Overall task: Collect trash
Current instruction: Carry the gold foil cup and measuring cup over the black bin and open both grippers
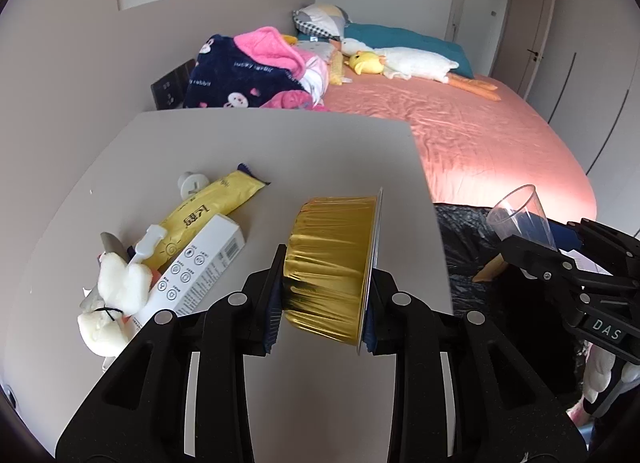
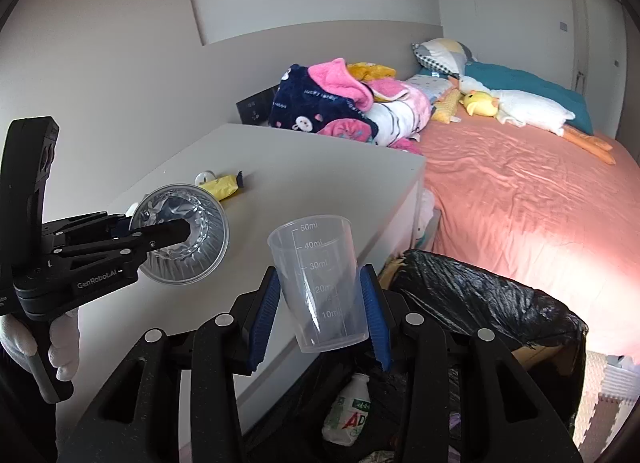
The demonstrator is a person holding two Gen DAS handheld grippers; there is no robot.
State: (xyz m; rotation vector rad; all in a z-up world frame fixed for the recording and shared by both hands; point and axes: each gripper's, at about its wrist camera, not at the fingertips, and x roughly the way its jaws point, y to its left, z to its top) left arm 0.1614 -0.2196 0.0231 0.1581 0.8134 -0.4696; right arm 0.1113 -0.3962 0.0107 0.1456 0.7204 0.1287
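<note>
My left gripper (image 1: 324, 303) clamps the gold foil cup (image 1: 334, 263) sideways above the table (image 1: 280, 151); my right gripper (image 2: 320, 319) pinches the clear measuring cup (image 2: 318, 283) upright, just beside the black trash bag (image 2: 480, 295); I should centre each over the bag's mouth before releasing, keeping the foil uncrushed.

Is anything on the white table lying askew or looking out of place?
Yes. A white box, a yellow wrapper and a small plush toy lie in a loose heap near the table's left edge, overlapping at odd angles. The foil cup is tipped on its side, but only because the left hand-held gripper holds it so.
</note>
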